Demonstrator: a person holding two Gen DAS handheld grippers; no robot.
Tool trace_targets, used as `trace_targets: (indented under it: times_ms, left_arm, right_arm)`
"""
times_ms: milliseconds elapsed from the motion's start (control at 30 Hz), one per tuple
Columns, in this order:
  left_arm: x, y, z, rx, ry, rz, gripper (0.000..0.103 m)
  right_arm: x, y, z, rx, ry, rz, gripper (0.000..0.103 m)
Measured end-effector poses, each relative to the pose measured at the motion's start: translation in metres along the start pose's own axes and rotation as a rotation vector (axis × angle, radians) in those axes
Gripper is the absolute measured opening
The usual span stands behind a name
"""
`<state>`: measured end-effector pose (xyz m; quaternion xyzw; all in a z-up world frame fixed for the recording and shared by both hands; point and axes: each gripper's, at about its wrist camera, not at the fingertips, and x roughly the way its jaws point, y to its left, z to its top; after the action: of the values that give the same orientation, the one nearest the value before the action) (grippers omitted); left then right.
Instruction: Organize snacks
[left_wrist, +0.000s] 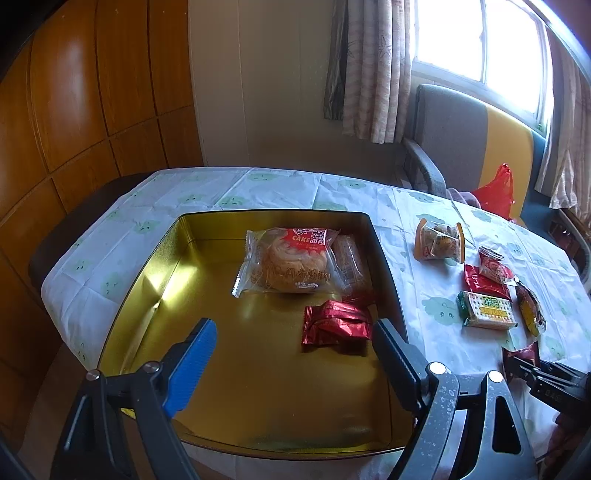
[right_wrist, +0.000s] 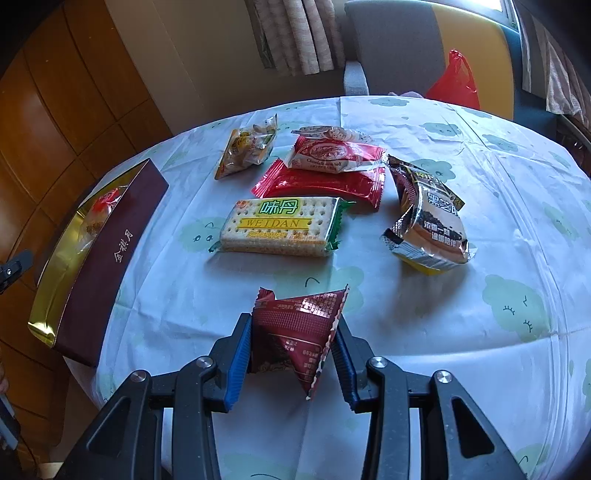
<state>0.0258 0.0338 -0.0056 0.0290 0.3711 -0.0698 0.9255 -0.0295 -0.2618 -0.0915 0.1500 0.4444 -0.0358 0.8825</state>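
Dark red snack packet (right_wrist: 295, 332) clamped between right gripper (right_wrist: 293, 354) jaws.
Packet creased, foil-glossy; left gripper (left_wrist: 291, 354) jaws spread wide, nothing held.

Daylit from the window (left_wrist: 476, 48), blown out white there. Glare across the gold tin (left_wrist: 258, 369) floor and wardrobe (left_wrist: 74, 92). Strong fisheye bending, dark corners. Slightly soft at the edges, perhaps.
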Motion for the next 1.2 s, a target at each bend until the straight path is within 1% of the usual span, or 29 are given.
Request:
trace_targets:
  times_ms: [533,867,1100,1200]
  left_arm:
    - [0.005,0.008,-0.003,-0.022,0.015,0.006,0.086]
    - [0.009,0.014,-0.004,-0.035,0.020,0.029,0.083]
    - [0.011,0.017,-0.004,-0.046,0.024,0.038,0.082]
    - [0.011,0.019,-0.004,-0.054,0.022,0.043,0.079]
  right_arm:
    - [0.002,0.021,-0.007,-0.060,0.026,0.038,0.042]
    - [0.003,0.037,-0.012,-0.105,0.043,0.070,0.041]
    - [-0.002,0.052,-0.010,-0.134,0.039,0.112,0.041]
    - [-0.008,0.062,-0.005,-0.154,0.025,0.136,0.041]
